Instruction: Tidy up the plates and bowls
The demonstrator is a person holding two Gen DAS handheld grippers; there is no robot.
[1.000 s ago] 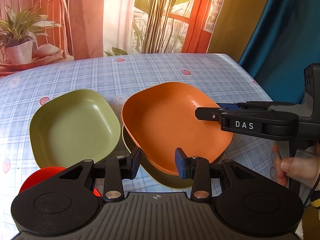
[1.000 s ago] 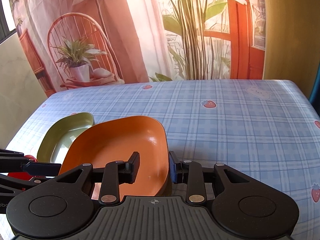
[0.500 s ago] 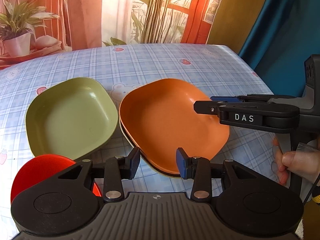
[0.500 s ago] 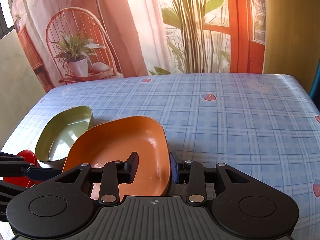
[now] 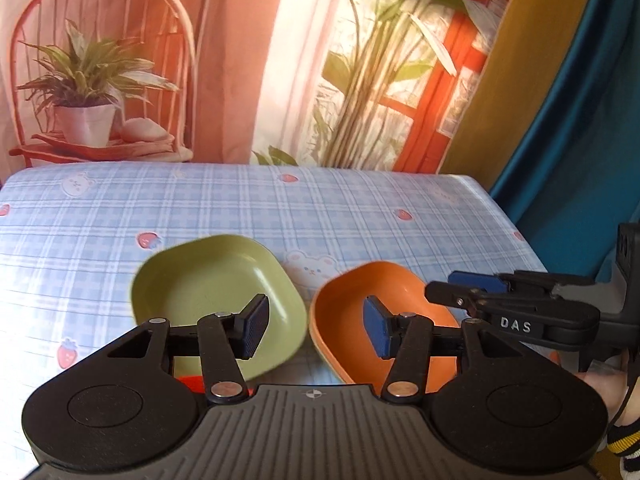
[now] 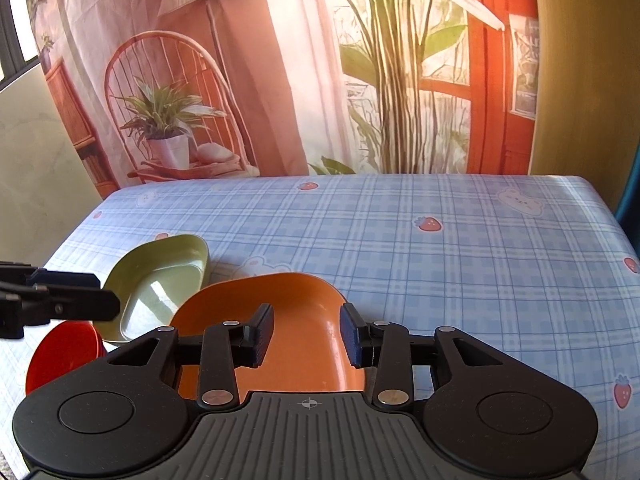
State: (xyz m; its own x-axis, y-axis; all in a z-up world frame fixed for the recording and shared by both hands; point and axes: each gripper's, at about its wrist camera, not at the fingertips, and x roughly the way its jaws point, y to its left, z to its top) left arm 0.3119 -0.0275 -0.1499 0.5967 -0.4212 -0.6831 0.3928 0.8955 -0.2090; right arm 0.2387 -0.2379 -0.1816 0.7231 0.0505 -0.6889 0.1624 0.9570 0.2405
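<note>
An orange dish [image 5: 344, 320] [image 6: 288, 304] lies on the checked tablecloth, with a thin edge of another dish showing under it. To its left sits a green dish [image 5: 208, 292] [image 6: 160, 284]. A red bowl [image 6: 64, 350] stands nearest me on the left. My left gripper [image 5: 316, 326] hovers over the gap between the green and orange dishes, its jaws opening and empty. My right gripper [image 6: 307, 334] [image 5: 440, 294] is open, and the orange dish's right rim runs between its jaws beside the right pad [image 6: 354, 338].
The blue checked table [image 6: 480, 264] stretches away to a printed backdrop with a chair and plants. Its right edge [image 5: 524, 240] drops off beside a blue curtain. A person's hand [image 5: 600, 396] holds the right gripper at the lower right.
My left gripper has pulled back and up from the orange dish, and its jaws have spread. The orange dish has settled flat. The right jaws have widened slightly.
</note>
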